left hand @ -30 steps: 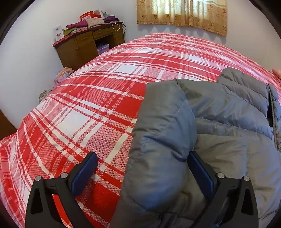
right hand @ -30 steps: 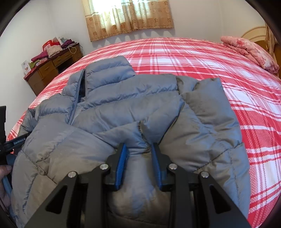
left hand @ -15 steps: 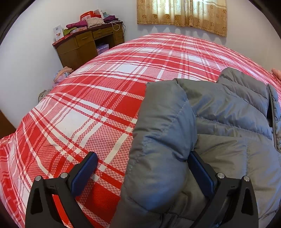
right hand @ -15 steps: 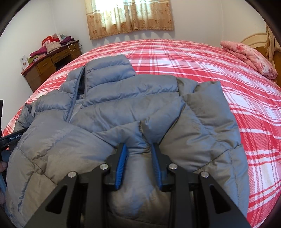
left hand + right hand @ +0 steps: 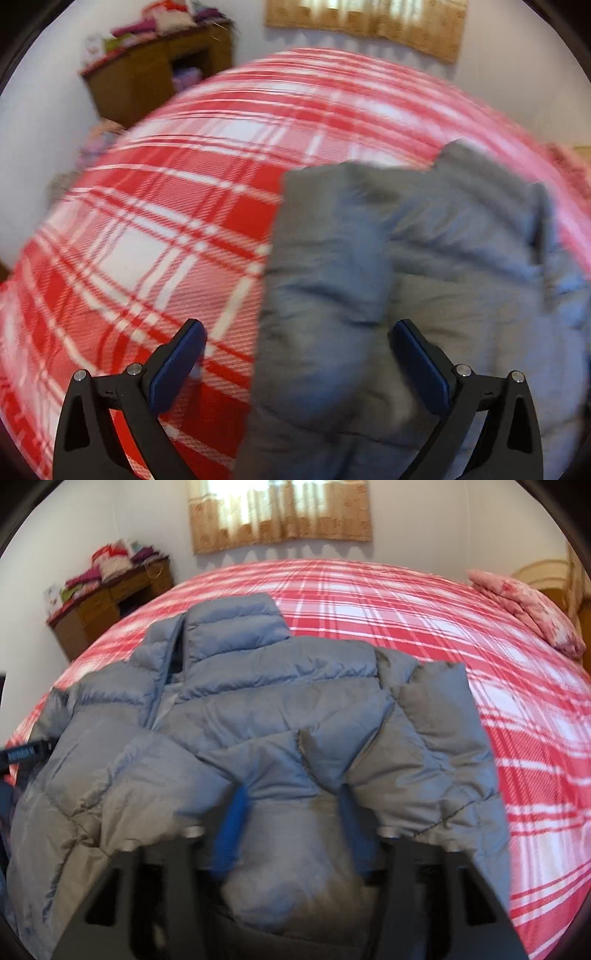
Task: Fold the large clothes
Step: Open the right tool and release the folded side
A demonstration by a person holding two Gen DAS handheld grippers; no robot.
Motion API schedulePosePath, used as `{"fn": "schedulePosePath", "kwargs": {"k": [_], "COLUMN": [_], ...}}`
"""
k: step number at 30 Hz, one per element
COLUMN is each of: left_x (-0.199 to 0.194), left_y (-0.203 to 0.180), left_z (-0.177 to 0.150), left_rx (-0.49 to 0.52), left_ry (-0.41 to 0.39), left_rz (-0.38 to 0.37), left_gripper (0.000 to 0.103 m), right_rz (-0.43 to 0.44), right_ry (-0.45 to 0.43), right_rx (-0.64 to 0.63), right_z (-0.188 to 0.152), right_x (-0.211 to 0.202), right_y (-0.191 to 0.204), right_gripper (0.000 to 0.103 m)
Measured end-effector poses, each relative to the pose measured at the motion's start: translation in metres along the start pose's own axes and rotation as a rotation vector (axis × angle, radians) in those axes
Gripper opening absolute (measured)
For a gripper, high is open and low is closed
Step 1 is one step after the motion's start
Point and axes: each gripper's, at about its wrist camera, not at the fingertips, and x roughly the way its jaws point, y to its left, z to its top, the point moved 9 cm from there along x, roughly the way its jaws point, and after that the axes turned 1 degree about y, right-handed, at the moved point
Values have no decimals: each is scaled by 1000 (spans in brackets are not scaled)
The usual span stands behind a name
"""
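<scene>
The right tongs (image 5: 291,827) sit nearest, their jaws opening — a fold of the grey puffer jacket (image 5: 258,709) is between the blue pads, which blur as they part from it. The left tongs (image 5: 297,354) stand wide, one pad over the bed's red plaid cover (image 5: 155,229), the other beside the jacket's folded sleeve (image 5: 325,266), gripping nothing. The jacket lies spread across the near side of the bed, collar toward the far edge. Beyond — a pink pillow (image 5: 532,609) at the bed's far right corner, a wooden desk (image 5: 107,605) piled with clothes, a curtained window (image 5: 280,513).
</scene>
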Motion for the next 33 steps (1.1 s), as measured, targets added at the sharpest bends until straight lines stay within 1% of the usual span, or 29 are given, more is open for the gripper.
{"fn": "schedulePosePath", "kwargs": {"k": [1, 3, 4, 5, 7, 8, 9, 10, 11, 13, 15, 17, 18, 19, 21, 22, 25, 27, 29, 30, 31, 32, 33], "left_x": [-5, -14, -16, -15, -11, -8, -6, -4, -1, 6, 19, 30, 34, 36, 42, 48, 70, 72, 68, 65, 60, 55, 50], "left_y": [-1, -4, -10, -15, -33, -40, -45, -49, -53, -60, -79, -92, -102, -108, -121, -126, -141, -145, -146, -146, -147, -144, -142], "left_z": [6, 22, 34, 43, 66, 77, 92, 102, 114, 133, 148, 160, 167, 170, 176, 175, 166, 158, 148, 143, 139, 135, 132], "left_rx": [-27, -90, -113, -117, -88, -70, -68, -83, -102, -117, -125, -111, -92, -80, -20, 14, 92, 126, 174, 200, 220, 238, 251], "left_ry": [4, 7, 18, 30, 31, 28, 5, -17, -39, -56, -39, -25, -28, -37, -62, -55, -3, 0, 0, 4, 3, -6, -13], "left_rz": [-45, -104, -139, -143, -158, -140, -101, -81, -64, -33, -64, -65, -79, -76, -21, -6, -18, -29, -42, -64, -85, -87, -94], "left_gripper": [102, 102, 102, 102, 102, 102, 102, 102, 102, 102, 102, 102, 102, 102, 102, 102, 102, 102, 102, 102, 102, 101, 101], "right_rz": [28, 23, 22, 27, 34, 34, 32, 30, 33, 45, 47, 45, 43, 40, 25, 13, -2, -5, 4, 23, 52, 76, 83], "right_ry": [-5, -14, -16, -14, -13, -20, -26, -28, -20, 4, 36, 54, 56, 62, 79, 97, 142, 168, 202, 218, 232, 242, 237], "right_rx": [1, 9, 23, 34, 54, 61, 71, 92, 122, 184, 245, 272, 282, 283, 262, 240, 202, 177, 135, 126, 125, 119, 111], "right_z": [8, 24, 40, 51, 80, 93, 104, 118, 130, 144, 156, 166, 170, 173, 177, 177, 174, 170, 162, 158, 154, 150, 149], "right_x": [-6, -10, -12, -12, -8, -6, -2, 4, 12, 27, 45, 59, 65, 69, 80, 88, 103, 111, 114, 114, 113, 108, 103], "right_y": [-1, -5, -9, -10, -10, -10, -11, -12, -14, -17, -20, -19, -19, -19, -15, -14, -12, -11, -11, -10, -10, -10, -10], "right_gripper": [85, 87, 88, 88, 91, 92, 96, 102, 103, 103, 103, 103, 103, 103, 103, 103, 103, 102, 93, 82, 67, 60, 49]}}
